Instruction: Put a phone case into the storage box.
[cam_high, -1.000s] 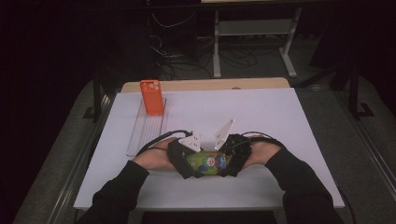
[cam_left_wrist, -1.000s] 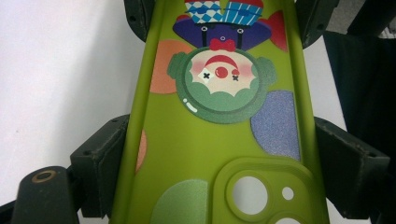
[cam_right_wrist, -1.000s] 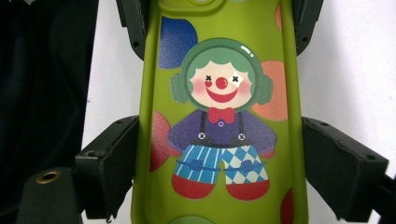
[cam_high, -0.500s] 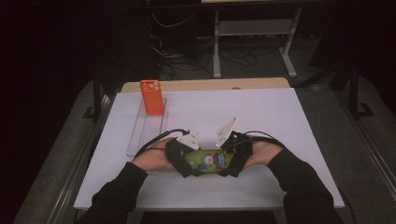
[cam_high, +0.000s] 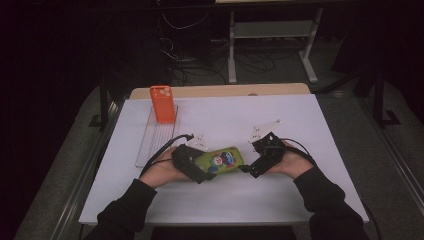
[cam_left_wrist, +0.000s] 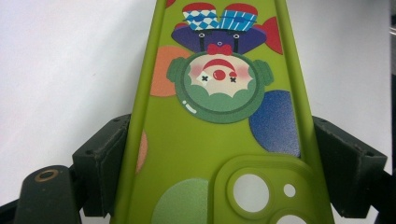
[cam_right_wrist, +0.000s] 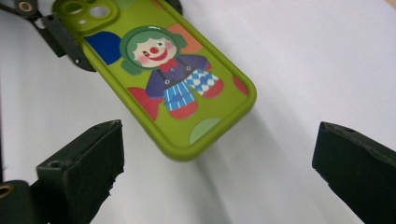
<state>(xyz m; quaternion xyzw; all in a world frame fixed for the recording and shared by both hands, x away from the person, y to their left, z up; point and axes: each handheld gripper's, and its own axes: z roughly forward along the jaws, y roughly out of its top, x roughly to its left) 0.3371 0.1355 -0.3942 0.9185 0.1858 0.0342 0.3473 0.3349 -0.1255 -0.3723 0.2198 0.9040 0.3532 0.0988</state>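
A green phone case (cam_high: 223, 159) printed with a clown lies flat just above the white table. My left gripper (cam_high: 203, 170) is shut on its camera end. In the left gripper view the case (cam_left_wrist: 219, 116) runs away from me, with a black jaw pressed on each long edge and the gripper (cam_left_wrist: 224, 175) closed around it. My right gripper (cam_high: 251, 167) sits just right of the case's free end, not touching it. In the right gripper view its jaws stand wide apart, the gripper (cam_right_wrist: 219, 172) is open and holds nothing, and the case (cam_right_wrist: 163, 70) hovers beyond them.
An orange phone case (cam_high: 163, 104) stands upright at the far end of a clear ribbed tray (cam_high: 156, 137) on the left. The white table cover (cam_high: 300, 120) spreads to the right and front. A wooden board edge (cam_high: 225, 91) runs along the back.
My right gripper has drawn back a little to the right, off the case's free end. The case and the left hand have shifted slightly away from the front edge.
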